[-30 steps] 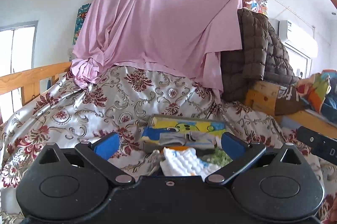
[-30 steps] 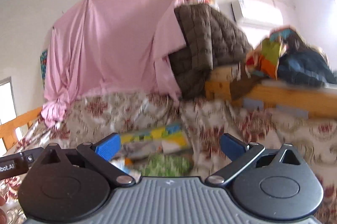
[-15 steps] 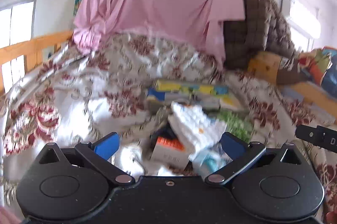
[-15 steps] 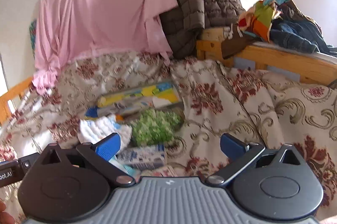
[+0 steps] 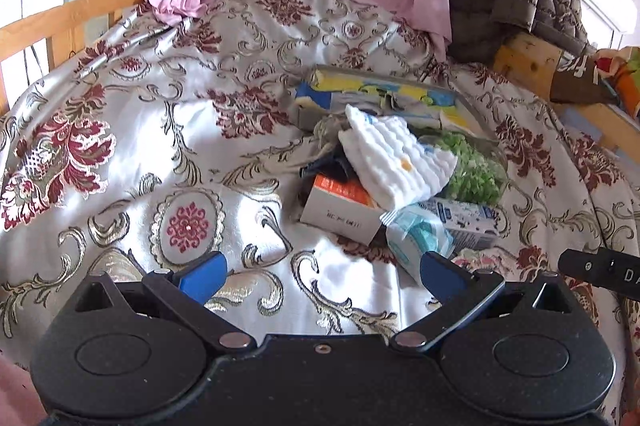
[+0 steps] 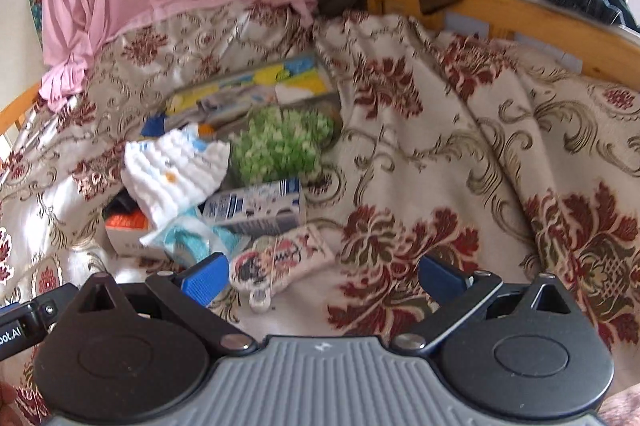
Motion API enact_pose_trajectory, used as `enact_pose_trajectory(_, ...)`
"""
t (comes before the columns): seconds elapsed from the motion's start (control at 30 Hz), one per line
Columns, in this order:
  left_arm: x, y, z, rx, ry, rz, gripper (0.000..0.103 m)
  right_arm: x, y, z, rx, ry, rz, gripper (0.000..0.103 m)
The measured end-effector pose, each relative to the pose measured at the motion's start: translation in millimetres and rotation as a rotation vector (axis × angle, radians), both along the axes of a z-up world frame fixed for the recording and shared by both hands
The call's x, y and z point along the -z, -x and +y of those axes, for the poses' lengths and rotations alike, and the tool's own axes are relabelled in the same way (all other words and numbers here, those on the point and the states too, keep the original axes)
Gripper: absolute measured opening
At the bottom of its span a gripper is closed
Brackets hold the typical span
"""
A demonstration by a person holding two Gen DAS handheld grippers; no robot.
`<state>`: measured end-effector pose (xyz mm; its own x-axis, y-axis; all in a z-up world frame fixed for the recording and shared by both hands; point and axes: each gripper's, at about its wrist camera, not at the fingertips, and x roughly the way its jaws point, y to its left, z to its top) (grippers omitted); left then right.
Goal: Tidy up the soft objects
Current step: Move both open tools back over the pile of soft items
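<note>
- On the floral bedspread (image 5: 168, 130), white cloth (image 5: 394, 162) tops the pile, green fluffy thing (image 6: 280, 142) just right.
- left gripper (image 5: 320, 276) and right gripper (image 6: 320, 276): both spread wide, empty, near side of pile.

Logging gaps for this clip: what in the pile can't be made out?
- Dark item, left wrist view: mostly under the white cloth; identity unclear.
- Orange-topped box, right wrist view: half covered by that cloth.
- Milk carton: print blurred.
- Patterned pouch, left wrist view: hidden behind the tool finger.
</note>
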<state>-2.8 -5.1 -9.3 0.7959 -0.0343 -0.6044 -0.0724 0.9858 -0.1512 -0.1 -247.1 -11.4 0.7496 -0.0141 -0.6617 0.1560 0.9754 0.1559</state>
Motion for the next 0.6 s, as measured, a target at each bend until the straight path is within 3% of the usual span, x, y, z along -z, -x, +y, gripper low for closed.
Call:
enact_pose_trajectory(0.2,5,-6,-1,0.014,0.0,0.056,0.102,9,-12,0,-0.03,-0.045,0.081,0.103)
enact_pose_trajectory(0.4,8,-12,-2,0.016,-0.007,0.076,0.102,26,-37,-7,-0.058,-0.131,0.229,0.103)
enact_pose_trajectory(0.6,9,-31,-6,0.075,-0.029,0.088,0.102,29,-55,-7,-0.081,-0.081,0.235,0.103)
